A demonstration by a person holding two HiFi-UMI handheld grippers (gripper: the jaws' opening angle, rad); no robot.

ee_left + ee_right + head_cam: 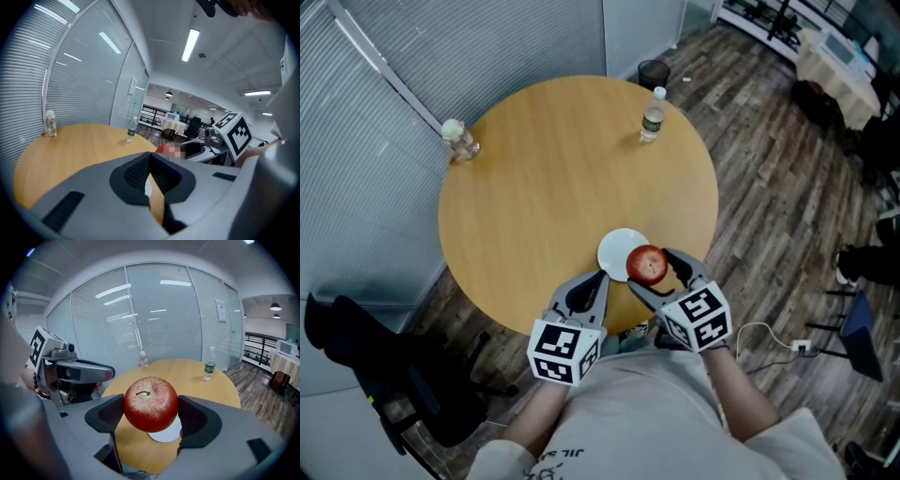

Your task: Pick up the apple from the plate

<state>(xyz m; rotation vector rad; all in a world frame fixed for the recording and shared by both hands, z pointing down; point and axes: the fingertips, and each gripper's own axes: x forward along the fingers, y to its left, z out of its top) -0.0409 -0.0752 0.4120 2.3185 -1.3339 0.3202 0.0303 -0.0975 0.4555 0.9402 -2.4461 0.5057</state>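
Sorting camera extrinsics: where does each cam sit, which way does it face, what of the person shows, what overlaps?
Head view: on the head, steeply down at the table; shows shirt, left gripper, right gripper.
Left gripper view: along its shut jaws across the table; right gripper visible.
Right gripper view: along jaws clamped on the apple, toward the blinds; left gripper visible.
Shared: table, labelled bottle.

Glossy apple [150,404]; smooth wooden table [544,178]

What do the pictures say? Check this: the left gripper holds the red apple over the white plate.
Wrong gripper: the right gripper holds the red apple over the white plate, as the right gripper view shows. The left gripper is shut on nothing.
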